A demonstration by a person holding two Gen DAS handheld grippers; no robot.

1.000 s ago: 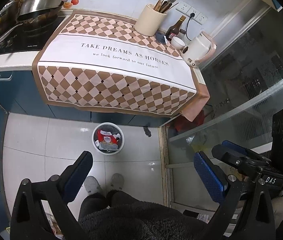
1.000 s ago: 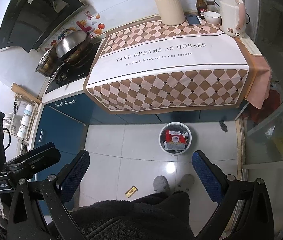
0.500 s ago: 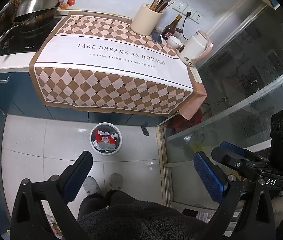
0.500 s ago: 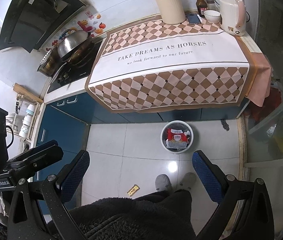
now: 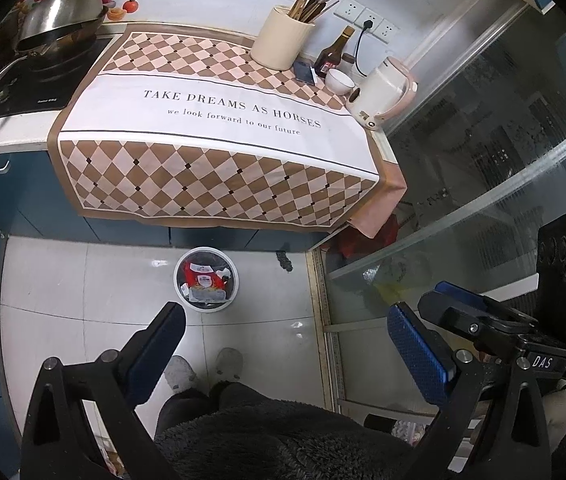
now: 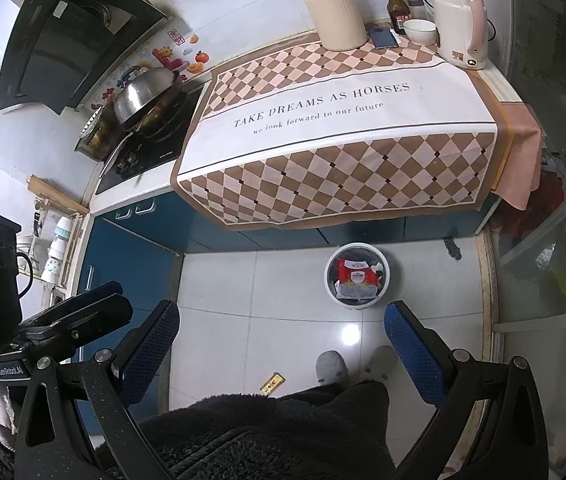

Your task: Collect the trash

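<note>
Home kitchen; stove, kettle

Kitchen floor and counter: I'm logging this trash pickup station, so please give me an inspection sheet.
Surface: pale tiled floor, glossy; counter under a checked cloth.
Job's things: white bin on the floor by the cabinets, holding a red packet and other wrappers; a small yellow wrapper lies loose on the tiles near the person's slippers.
Clutter: utensil pot, sauce bottle, bowl, phone, kettle, wok on the stove.
Grippers: left gripper open, empty; right gripper open, empty.
Cables: black cord from a wall socket toward the kettle.
Surroundings: blue cabinets, range hood, glass door on the person's right.
</note>
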